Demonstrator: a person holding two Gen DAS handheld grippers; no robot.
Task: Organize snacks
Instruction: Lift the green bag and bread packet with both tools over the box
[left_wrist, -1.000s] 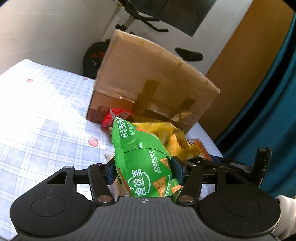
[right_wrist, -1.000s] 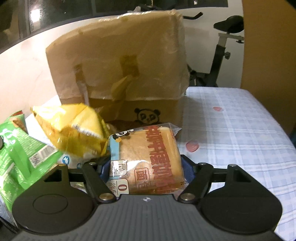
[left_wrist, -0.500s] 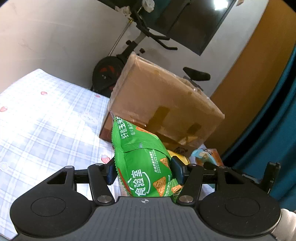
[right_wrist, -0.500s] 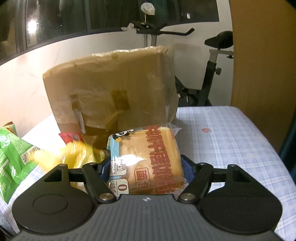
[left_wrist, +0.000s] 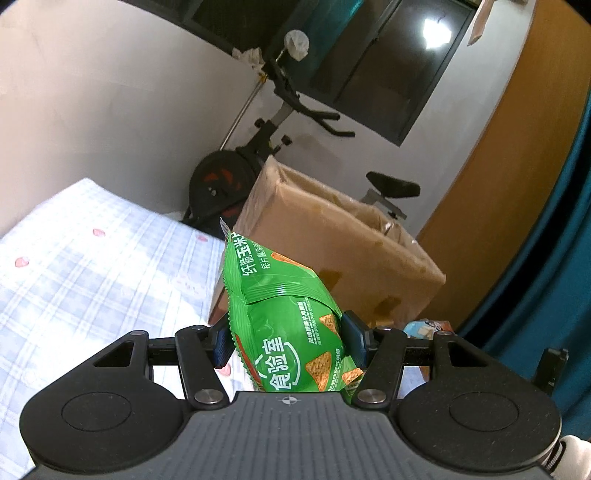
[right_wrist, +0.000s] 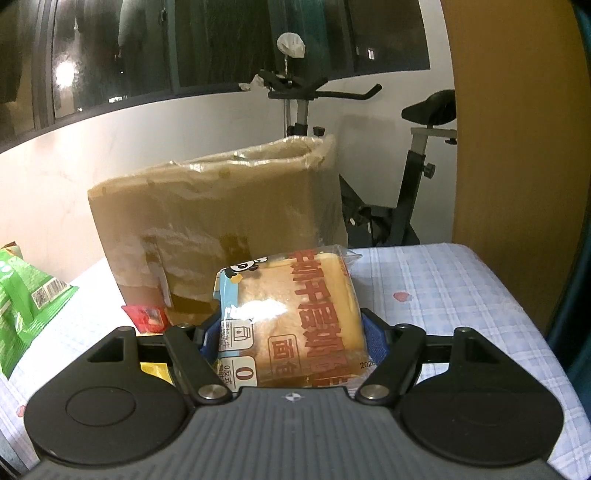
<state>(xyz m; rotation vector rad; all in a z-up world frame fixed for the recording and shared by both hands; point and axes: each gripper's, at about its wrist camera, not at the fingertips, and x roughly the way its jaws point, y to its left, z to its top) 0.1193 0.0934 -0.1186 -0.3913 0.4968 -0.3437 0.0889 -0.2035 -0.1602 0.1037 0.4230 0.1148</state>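
Both tools have lifted over the last second: in the left wrist view the cardboard box (left_wrist: 332, 254) ahead has dropped lower and its open top now shows, where a second ago only its side and the snack pile were seen. Left tool (left_wrist: 286, 341) pinches the green chip bag (left_wrist: 284, 314) between its fingers, bag sticking up ahead of the tool, in front of the box's near side. Right tool (right_wrist: 291, 338) pinches the wrapped bread pack (right_wrist: 291, 314), held just in front of the box (right_wrist: 221, 221). Likely both are being carried up for dropping into the box. Box interior: only the inner wall and plastic lining show, contents cannot be told. Left on the checked table (right_wrist: 443, 288), below and left of the right tool: red packet (right_wrist: 146, 317), yellow packet (right_wrist: 157, 371).
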